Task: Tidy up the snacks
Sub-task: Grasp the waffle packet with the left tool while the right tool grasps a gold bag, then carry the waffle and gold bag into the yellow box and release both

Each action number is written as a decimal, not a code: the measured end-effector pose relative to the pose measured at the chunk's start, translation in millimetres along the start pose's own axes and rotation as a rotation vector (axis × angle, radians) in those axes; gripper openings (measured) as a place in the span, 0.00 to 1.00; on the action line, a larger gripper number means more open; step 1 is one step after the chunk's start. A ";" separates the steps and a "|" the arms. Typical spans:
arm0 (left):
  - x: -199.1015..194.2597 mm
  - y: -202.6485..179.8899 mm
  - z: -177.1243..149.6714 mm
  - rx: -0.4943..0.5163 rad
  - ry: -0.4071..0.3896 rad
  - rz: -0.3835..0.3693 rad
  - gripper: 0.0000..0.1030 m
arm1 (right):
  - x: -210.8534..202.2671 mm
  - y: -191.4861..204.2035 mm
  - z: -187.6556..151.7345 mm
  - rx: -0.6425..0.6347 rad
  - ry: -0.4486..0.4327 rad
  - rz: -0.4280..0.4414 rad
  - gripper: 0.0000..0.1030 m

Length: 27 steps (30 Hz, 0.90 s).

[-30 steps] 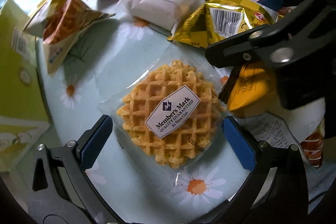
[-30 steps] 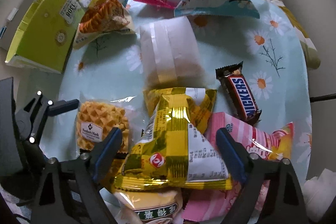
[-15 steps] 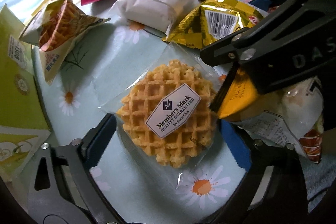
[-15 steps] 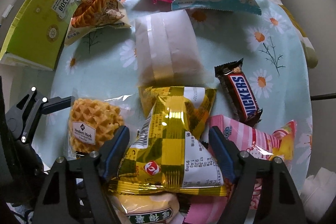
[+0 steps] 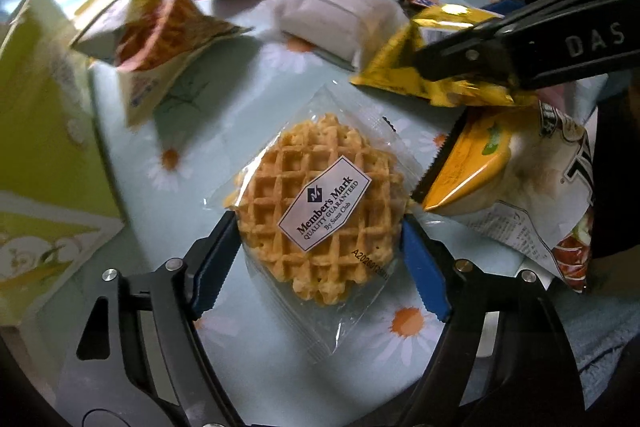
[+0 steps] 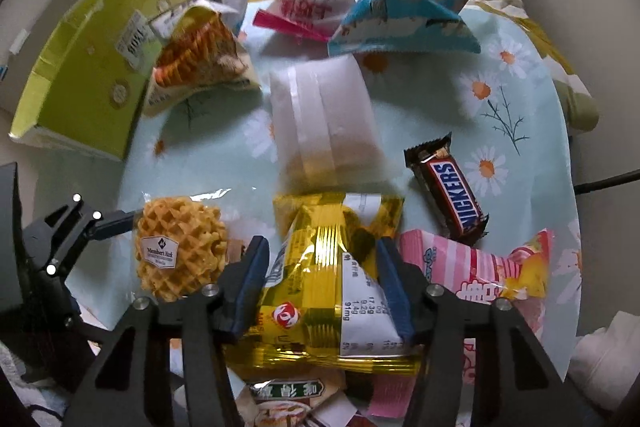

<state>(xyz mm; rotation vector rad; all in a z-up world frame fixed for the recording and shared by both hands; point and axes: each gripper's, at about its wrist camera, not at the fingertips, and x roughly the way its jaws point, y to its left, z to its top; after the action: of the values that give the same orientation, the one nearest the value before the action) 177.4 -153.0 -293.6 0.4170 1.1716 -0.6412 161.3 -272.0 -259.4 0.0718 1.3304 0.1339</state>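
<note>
A round waffle in a clear Member's Mark wrapper (image 5: 320,203) lies on the daisy-print cloth (image 5: 248,339). My left gripper (image 5: 318,225) straddles it, its jaws closing, and both blue pads touch the waffle's sides through the crumpled wrapper. In the right wrist view the same waffle (image 6: 180,247) sits at the lower left. A gold foil snack bag (image 6: 332,267) is between the blue pads of my right gripper (image 6: 320,247), whose jaws are closing and squeezing it so it bulges upward. In the left wrist view that gold bag (image 5: 404,67) shows under one black finger (image 5: 480,59).
A green carton (image 6: 88,87) lies at the left edge. A white packet (image 6: 324,123), a Snickers bar (image 6: 448,195), a pink striped bag (image 6: 472,267), a blue bag (image 6: 400,23), a pink packet (image 6: 312,3) and an orange crisp bag (image 6: 196,63) are scattered around.
Both pairs of jaws have narrowed: the left pads came in to the waffle's sides, the right pads pinched the gold bag, which bunched up. The left view shifted slightly.
</note>
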 end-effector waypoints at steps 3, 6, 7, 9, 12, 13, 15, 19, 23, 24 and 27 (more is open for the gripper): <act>-5.6 7.8 -3.1 -0.041 0.000 0.013 0.74 | 1.0 0.4 0.2 -0.008 0.007 -0.007 0.47; -18.3 15.5 -8.7 -0.081 -0.022 0.025 0.74 | 2.7 1.0 -2.8 -0.011 0.012 0.017 0.46; -21.8 17.7 -10.1 -0.090 -0.028 0.031 0.74 | 3.6 2.1 -3.9 -0.013 0.015 0.018 0.45; -30.2 23.4 -14.5 -0.122 -0.035 0.038 0.74 | 6.2 5.5 -6.3 -0.012 0.019 0.016 0.43; -40.8 26.5 -16.7 -0.163 -0.052 0.046 0.74 | -1.6 4.5 -6.2 -0.013 -0.002 0.017 0.41; -46.3 27.7 -18.1 -0.180 -0.061 0.047 0.74 | -4.9 4.7 -6.0 -0.014 -0.011 0.016 0.40; -57.5 28.9 -21.1 -0.201 -0.083 0.057 0.74 | -12.7 3.4 -5.9 -0.016 -0.032 0.015 0.39; -81.0 27.9 -24.8 -0.243 -0.135 0.065 0.74 | -33.2 6.9 -6.4 -0.032 -0.074 0.028 0.38; -108.6 29.9 -30.0 -0.292 -0.179 0.083 0.74 | -56.6 11.4 -7.9 -0.055 -0.134 0.057 0.37; -116.3 30.4 -29.9 -0.302 -0.193 0.089 0.74 | -63.7 13.3 -8.0 -0.065 -0.149 0.066 0.37; -146.0 37.0 -30.6 -0.341 -0.247 0.111 0.74 | -87.0 20.0 -1.4 -0.100 -0.204 0.094 0.36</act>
<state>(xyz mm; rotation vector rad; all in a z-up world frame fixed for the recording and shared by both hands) 144.2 -70.7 -168.1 0.1083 0.9902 -0.3745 138.7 -264.2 -173.4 0.0615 1.1153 0.2653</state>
